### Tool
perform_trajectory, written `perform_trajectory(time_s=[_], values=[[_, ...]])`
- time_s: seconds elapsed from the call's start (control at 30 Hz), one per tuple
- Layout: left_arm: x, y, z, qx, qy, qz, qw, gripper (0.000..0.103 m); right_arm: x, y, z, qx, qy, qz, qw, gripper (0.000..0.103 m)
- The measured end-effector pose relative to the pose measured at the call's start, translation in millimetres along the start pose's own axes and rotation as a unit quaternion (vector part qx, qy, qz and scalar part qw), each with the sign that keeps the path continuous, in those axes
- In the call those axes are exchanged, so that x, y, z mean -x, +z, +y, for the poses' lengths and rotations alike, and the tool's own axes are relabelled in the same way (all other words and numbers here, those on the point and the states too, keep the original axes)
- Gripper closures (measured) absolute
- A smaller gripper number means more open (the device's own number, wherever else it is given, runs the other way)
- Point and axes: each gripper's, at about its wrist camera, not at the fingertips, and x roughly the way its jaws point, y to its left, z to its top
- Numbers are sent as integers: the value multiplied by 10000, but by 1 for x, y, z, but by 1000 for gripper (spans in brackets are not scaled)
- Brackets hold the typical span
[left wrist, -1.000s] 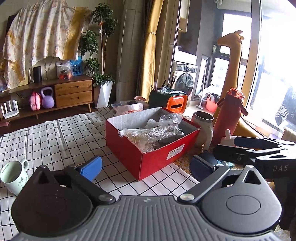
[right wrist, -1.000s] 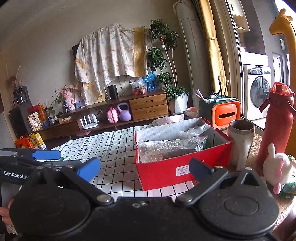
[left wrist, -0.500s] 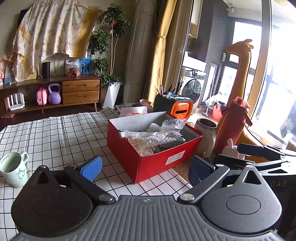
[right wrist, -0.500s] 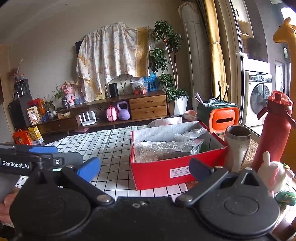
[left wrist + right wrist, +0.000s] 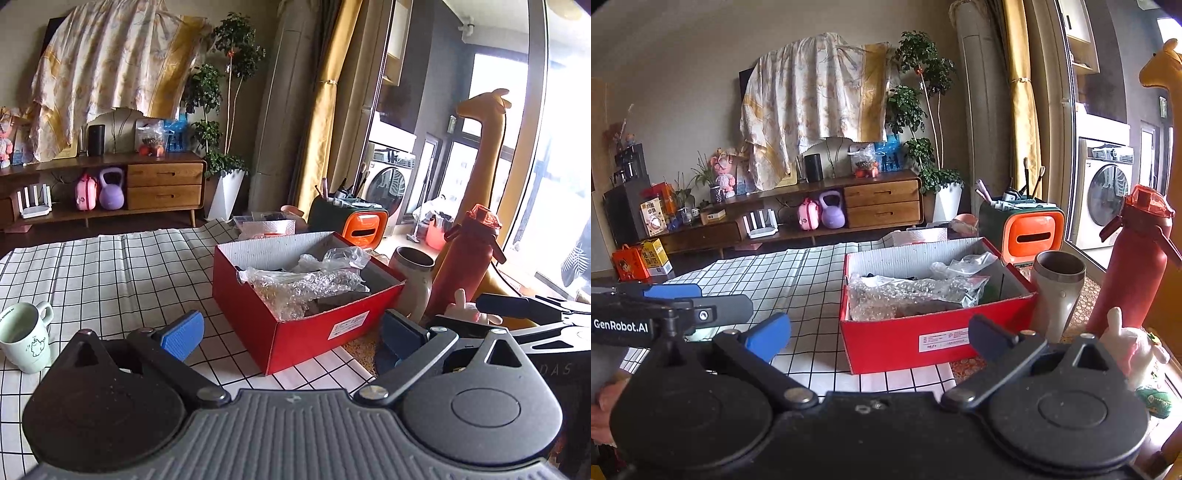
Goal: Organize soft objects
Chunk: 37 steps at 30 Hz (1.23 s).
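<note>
A red cardboard box (image 5: 314, 328) (image 5: 923, 338) stands on the checked tablecloth and holds crumpled bubble wrap (image 5: 303, 288) (image 5: 908, 295) and clear plastic bags. A white and pink plush rabbit (image 5: 1134, 347) (image 5: 469, 312) sits right of the box, with a small green soft toy (image 5: 1156, 398) beside it. My left gripper (image 5: 291, 336) hovers open in front of the box, nothing between its blue pads. My right gripper (image 5: 881, 336) is open too, just short of the box's front face. Each gripper shows at the edge of the other's view.
A pale green mug (image 5: 26, 339) stands at the left on the checked cloth (image 5: 110, 266). Right of the box are a grey tumbler (image 5: 1058, 288), a red bottle (image 5: 1134, 258), an orange and green organizer (image 5: 1030, 229) and a tall yellow giraffe (image 5: 484, 147).
The left wrist view has rolled level and tipped up slightly. The right view has barely shifted. Both grippers stay open and hold nothing.
</note>
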Motion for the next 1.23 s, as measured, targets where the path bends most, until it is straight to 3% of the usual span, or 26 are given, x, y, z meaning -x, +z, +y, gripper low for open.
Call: perform_trajectory(time_s=[0.6, 1.23], values=[[11, -5, 7, -133, 108, 42, 9998, 0, -4, -7, 11, -135, -16, -21, 9999, 0], [39, -11, -4, -115, 69, -54, 9999, 0, 25, -15, 19, -154, -49, -166, 9997, 0]])
